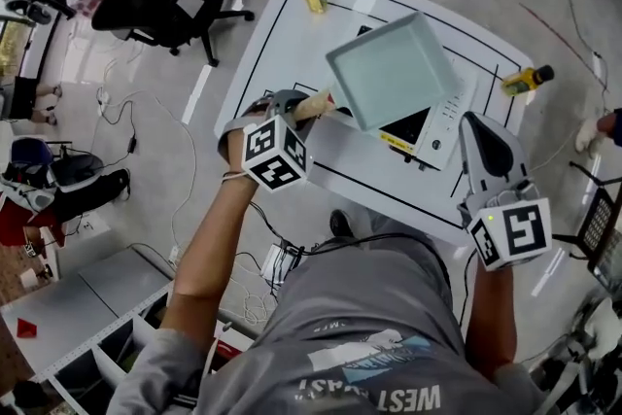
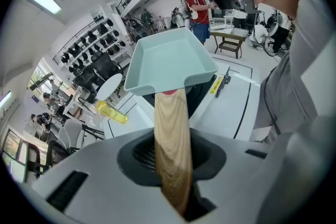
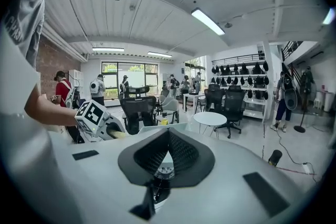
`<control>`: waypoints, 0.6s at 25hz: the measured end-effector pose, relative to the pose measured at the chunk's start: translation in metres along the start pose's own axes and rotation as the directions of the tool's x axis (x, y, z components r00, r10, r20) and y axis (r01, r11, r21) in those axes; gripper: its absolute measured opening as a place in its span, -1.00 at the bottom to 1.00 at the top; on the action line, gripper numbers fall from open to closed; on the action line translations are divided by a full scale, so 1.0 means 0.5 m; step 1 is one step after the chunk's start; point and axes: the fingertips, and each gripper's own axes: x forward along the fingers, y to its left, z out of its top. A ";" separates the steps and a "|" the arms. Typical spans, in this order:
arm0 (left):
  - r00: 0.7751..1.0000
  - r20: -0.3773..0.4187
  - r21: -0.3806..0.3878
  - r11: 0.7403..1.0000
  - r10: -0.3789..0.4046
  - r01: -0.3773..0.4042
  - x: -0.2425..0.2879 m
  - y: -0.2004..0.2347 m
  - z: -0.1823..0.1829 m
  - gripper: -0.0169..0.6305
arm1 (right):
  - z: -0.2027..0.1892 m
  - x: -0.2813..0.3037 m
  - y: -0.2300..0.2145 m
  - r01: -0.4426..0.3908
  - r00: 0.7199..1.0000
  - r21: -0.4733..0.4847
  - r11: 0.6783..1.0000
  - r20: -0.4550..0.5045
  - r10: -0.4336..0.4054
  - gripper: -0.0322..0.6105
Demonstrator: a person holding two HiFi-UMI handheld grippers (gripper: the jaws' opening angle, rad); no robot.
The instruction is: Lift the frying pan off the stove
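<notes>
The bare left forearm (image 1: pixel 209 238) reaches forward with the left gripper (image 1: pixel 293 105) clamped on a wooden handle (image 2: pixel 172 139), while the right forearm (image 1: pixel 491 316) holds the right gripper (image 1: pixel 478 123) well apart, pointing forward, its jaws pressed together and empty.

The person's grey shirt (image 1: pixel 369 374) carries white print, seen upside down, of which only "WEST" reads clearly. The yellow label (image 1: pixel 396 140) on the stove (image 1: pixel 442 126) is too small to read.
</notes>
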 end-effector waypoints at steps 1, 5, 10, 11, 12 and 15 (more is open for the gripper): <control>1.000 0.007 0.003 1.000 0.012 -0.012 -0.011 0.005 0.003 -0.70 | 0.007 -0.004 0.002 0.004 1.000 -0.004 1.000 0.005 -0.004 -0.86; 0.998 0.037 -0.015 0.999 0.048 -0.047 -0.044 0.014 0.006 -0.70 | 0.023 -0.021 0.010 0.021 1.000 -0.018 1.000 0.023 -0.021 -0.86; 0.995 0.053 -0.048 0.995 0.090 -0.087 -0.093 0.022 -0.007 -0.70 | 0.048 -0.027 0.024 0.020 0.999 -0.051 0.998 0.044 -0.018 -0.86; 0.994 0.059 -0.050 0.995 0.094 -0.091 -0.103 0.021 -0.008 -0.70 | 0.054 -0.030 0.028 0.022 0.999 -0.056 0.998 0.048 -0.020 -0.86; 0.993 0.064 -0.052 0.994 0.098 -0.095 -0.112 0.020 -0.009 -0.70 | 0.061 -0.033 0.032 0.024 0.998 -0.062 0.998 0.053 -0.021 -0.86; 0.990 0.077 -0.064 0.991 0.120 -0.115 -0.139 0.021 -0.010 -0.70 | 0.083 -0.039 0.044 0.025 0.997 -0.084 0.996 0.073 -0.019 -0.86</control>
